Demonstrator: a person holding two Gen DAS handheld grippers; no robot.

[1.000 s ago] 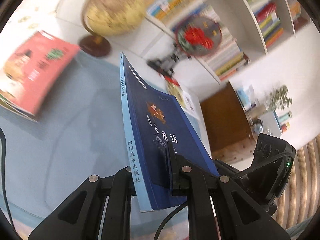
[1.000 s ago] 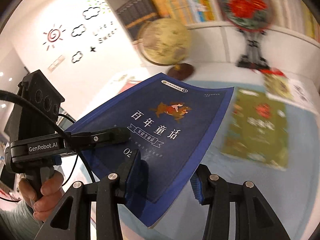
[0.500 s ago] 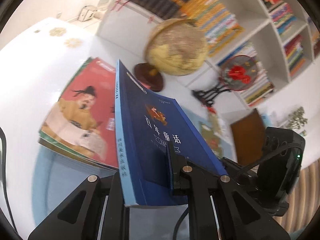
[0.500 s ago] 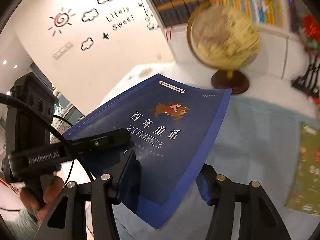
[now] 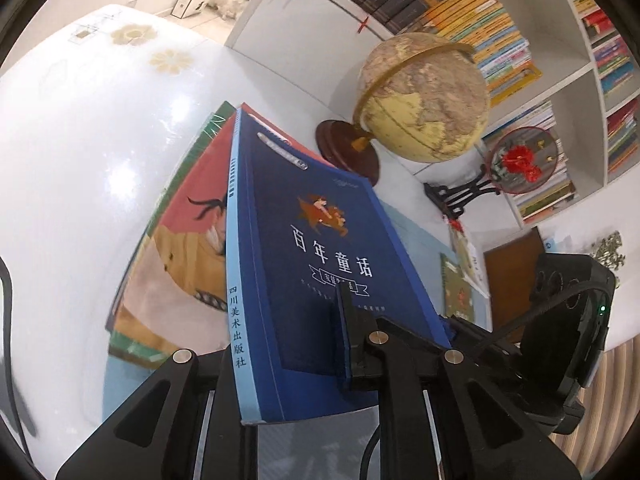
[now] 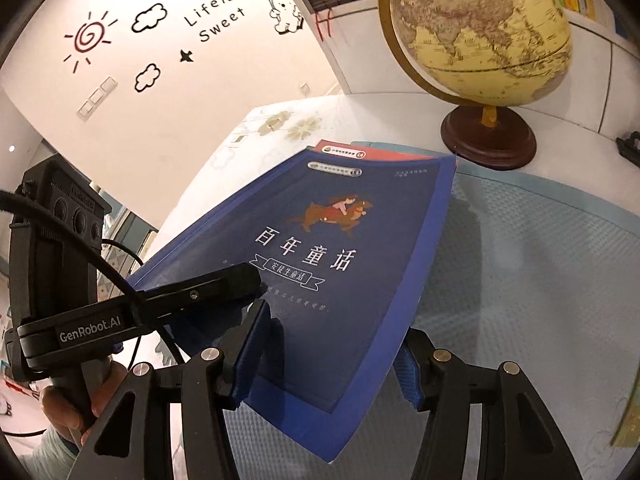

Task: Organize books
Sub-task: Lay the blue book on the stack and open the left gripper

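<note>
Navy book (image 5: pixel 320 264) — red-covered book (image 5: pixel 180 240) beneath

Home study or kids' reading room: wall bookshelves (image 5: pixel 516 52) packed with books, globe (image 5: pixel 428 96) on white counter (image 5: pixel 80 160), "Life is Sweet" wall decals (image 6: pixel 216 16), decorative fan on stand (image 5: pixel 520 160).

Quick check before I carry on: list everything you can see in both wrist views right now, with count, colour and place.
Blue book: one, dark blue, held tilted above the stack.
Book stack: red cover on top, green beneath, on the table.
Globe: one, yellow, brown base, at the rear.
Round fan ornament: one, red flowers, black stand, by the shelves.
Green book: one, flat on the mat.
Mat: one, pale blue.
Bookshelves: white, full of books.
Left hand-held gripper: black, shut on the blue book.
Right hand-held gripper: black, blue pads, open around the book's corner.
</note>
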